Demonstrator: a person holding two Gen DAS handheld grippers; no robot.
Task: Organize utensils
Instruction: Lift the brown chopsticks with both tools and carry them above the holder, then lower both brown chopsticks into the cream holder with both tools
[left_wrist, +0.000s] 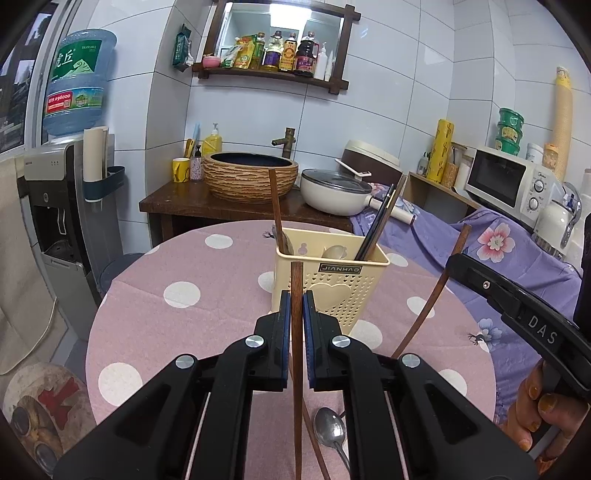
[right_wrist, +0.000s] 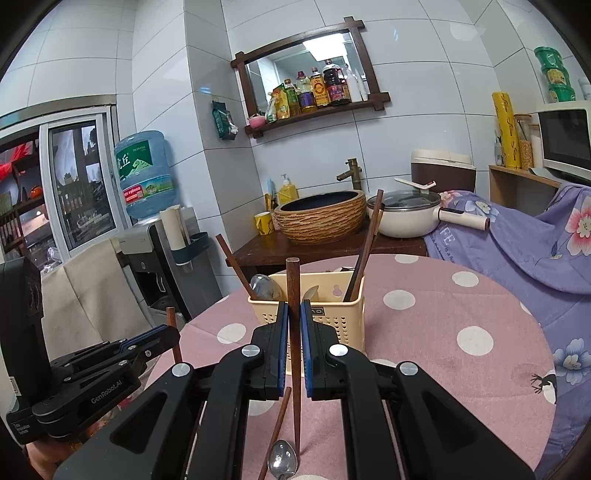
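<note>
Left claw (left_wrist: 296, 306) and right claw (right_wrist: 294, 314) each clamped tight on an upright wooden chopstick (left_wrist: 296, 288), held just before the cream utensil basket (left_wrist: 332, 273).

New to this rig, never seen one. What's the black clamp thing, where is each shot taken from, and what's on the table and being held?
No robot: a person holds a two-finger clamp in each hand, each with a camera looking along its fingers. One picture is from the left gripper, the other from the right gripper. Each is shut on one upright brown chopstick. On the pink dotted tablecloth stands a cream utensil basket with chopsticks and spoons in it. A metal spoon and another chopstick lie in front.
</note>
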